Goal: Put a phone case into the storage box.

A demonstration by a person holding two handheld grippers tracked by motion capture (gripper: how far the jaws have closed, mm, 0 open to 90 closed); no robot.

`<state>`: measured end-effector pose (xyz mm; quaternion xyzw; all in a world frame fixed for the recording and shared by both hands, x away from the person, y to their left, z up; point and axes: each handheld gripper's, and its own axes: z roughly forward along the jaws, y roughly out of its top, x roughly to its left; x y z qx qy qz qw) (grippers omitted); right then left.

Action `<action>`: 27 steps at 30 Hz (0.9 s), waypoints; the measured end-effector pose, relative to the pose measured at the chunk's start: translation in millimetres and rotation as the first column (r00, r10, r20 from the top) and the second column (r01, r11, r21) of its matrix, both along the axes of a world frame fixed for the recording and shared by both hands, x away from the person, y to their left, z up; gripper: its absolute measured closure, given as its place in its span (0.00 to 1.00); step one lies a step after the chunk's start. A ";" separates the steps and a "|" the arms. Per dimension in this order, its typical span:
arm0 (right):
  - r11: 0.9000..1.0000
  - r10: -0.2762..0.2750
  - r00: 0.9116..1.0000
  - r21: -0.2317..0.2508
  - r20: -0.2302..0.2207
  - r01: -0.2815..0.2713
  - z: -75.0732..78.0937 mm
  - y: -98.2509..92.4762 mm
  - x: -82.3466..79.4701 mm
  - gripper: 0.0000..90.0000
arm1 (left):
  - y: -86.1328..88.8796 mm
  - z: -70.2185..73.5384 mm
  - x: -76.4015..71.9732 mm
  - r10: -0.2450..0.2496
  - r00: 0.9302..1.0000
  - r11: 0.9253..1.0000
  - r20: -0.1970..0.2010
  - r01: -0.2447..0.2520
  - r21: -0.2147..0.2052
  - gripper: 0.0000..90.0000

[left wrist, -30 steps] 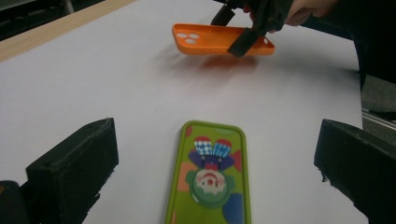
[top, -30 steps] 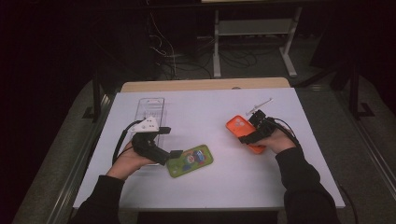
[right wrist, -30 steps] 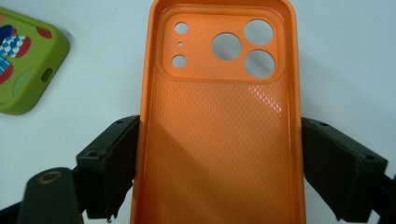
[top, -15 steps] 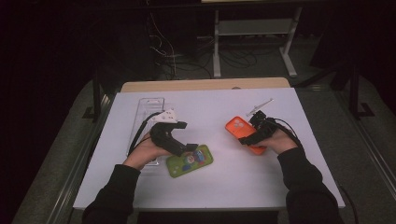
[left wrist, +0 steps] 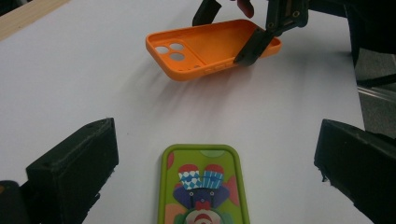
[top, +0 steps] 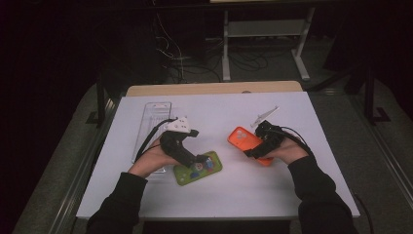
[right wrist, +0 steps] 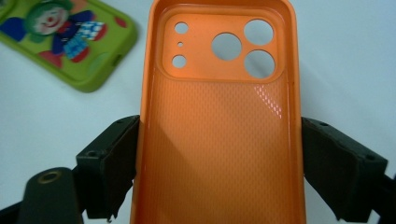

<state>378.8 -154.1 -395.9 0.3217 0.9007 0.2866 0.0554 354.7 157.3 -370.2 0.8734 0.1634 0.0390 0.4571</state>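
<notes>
Right gripper [right wrist: 219, 163] has its fingers clamped on the orange phone case [right wrist: 219, 116], tilted up off the worktop [top: 292, 185] right of the green clown case [left wrist: 201, 186], which the left gripper [left wrist: 210, 177] straddles wide open, so closing crooked could just skid it away.

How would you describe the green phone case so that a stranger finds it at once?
On the white table, look near the front edge, left of centre, under the left gripper. The green phone case lies flat there; a clown picture sets it apart from the plain orange case.
</notes>
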 end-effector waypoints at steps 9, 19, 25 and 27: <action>0.991 0.133 0.991 -0.018 0.025 -0.132 3.0 14.8 -9.8 0.17 | 0.8 1.8 -8.1 -0.054 0.998 0.998 0.014 0.053 0.035 0.00; 0.971 0.237 0.971 -0.016 0.035 -0.237 8.5 29.3 -20.8 0.17 | -2.3 2.8 -12.4 -0.105 0.994 0.993 0.012 0.105 0.049 0.00; 0.955 0.297 0.954 -0.023 0.034 -0.296 7.8 39.8 -25.6 0.17 | -7.1 -0.4 -16.3 -0.130 0.992 0.990 -0.004 0.130 0.048 0.00; 0.946 0.323 0.946 -0.036 0.026 -0.322 6.4 44.6 -27.8 0.17 | -7.9 -0.7 -16.2 -0.145 0.989 0.988 0.003 0.145 0.061 0.00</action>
